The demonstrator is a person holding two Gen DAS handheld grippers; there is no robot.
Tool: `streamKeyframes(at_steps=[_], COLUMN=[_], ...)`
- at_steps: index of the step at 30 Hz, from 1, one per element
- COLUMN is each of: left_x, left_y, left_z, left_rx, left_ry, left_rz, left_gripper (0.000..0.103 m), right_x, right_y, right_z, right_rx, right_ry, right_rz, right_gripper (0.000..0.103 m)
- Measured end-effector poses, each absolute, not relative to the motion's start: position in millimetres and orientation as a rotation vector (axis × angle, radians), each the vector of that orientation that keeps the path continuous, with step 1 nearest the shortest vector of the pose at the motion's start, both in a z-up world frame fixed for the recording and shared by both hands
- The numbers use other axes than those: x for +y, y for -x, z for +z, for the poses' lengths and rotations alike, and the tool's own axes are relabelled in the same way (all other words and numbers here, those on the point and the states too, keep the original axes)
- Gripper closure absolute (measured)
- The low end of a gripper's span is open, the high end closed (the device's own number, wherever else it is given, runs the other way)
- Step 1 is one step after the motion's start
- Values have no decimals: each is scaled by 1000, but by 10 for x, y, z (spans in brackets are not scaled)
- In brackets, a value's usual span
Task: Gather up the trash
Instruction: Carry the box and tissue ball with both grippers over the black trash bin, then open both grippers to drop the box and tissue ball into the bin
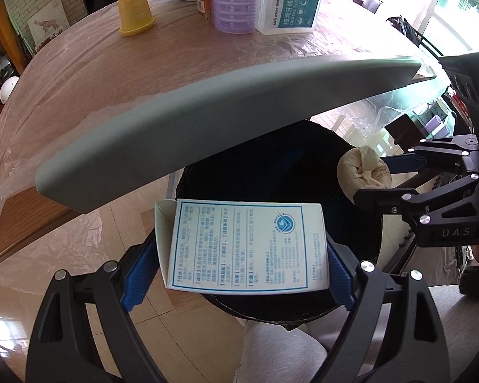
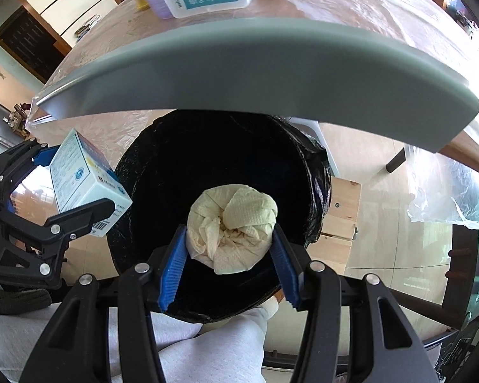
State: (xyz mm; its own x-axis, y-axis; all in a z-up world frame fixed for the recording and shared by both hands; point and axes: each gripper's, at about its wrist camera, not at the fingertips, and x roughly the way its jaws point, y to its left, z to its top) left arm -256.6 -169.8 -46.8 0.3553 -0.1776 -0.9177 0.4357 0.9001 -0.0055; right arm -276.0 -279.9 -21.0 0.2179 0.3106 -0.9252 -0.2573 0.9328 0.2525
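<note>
We see a printed matt cardboard box [image 1: 246,245], a crumpled, embossed paper towel wad [image 2: 233,229] (cream-coloured), ribbed blue pads [image 2: 172,271] on matt black plastic, a glossy black bin liner [image 2: 319,172] and wrinkled clear plastic film [image 1: 79,73] over the table at ten o'clock.

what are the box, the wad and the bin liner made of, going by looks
Box: thin matte printed cardboard, with sharp folds and an open end flap. Wad: soft cream paper towel, embossed and crumpled. Bin liner: thin glossy black plastic film, wrinkled and shiny over the rim.
</note>
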Motion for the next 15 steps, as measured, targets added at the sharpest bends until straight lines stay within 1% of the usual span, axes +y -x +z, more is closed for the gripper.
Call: streamKeyframes(at_steps=[15], left_x=[-1657], left_y=[2514], left_z=[-411], left_rx=[1113], left_ry=[-240], left_rz=[-426], left_gripper=[12], right_x=[-2836], right_y=[2738], right_z=[-173], right_rx=[1274], right_ry=[-45], right_rz=[374], right_gripper=[52])
